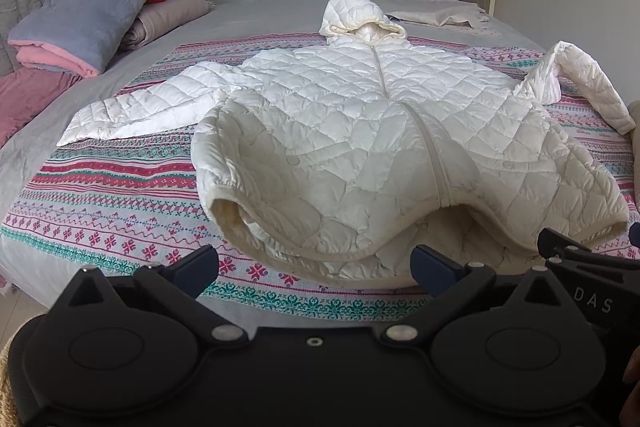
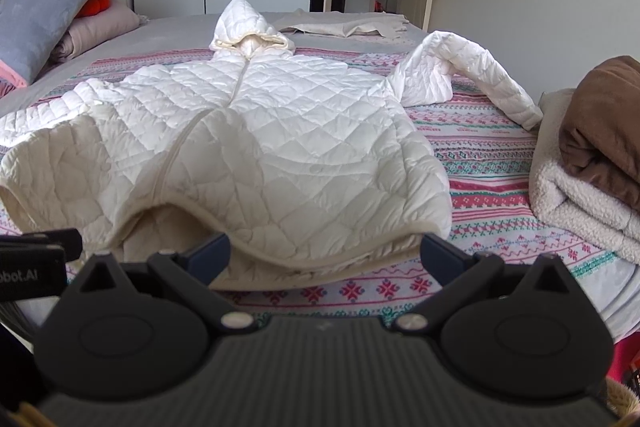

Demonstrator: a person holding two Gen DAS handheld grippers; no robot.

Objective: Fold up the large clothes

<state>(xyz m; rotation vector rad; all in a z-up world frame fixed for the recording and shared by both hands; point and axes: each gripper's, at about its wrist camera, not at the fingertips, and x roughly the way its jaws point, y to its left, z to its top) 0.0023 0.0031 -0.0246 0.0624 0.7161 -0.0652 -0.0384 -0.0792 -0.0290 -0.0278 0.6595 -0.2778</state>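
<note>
White quilted hooded jacket (image 1: 360,131) lies front-up, zipped, spread across the middle of a bed on a patterned blanket (image 1: 100,203), hood toward the far edge, hem at the near edge w/ a wavy gap, one sleeve flat toward the bed's left side, the other bent up toward the right. It looks puffy, light, soft and prob. slick, so a pinch on the firmer bound hem or a cuff should hold better than on the padding. Left gripper (image 1: 316,267) and right gripper (image 2: 326,255) both gape wide, holding nothing, just short of the hem, side by side.
</note>
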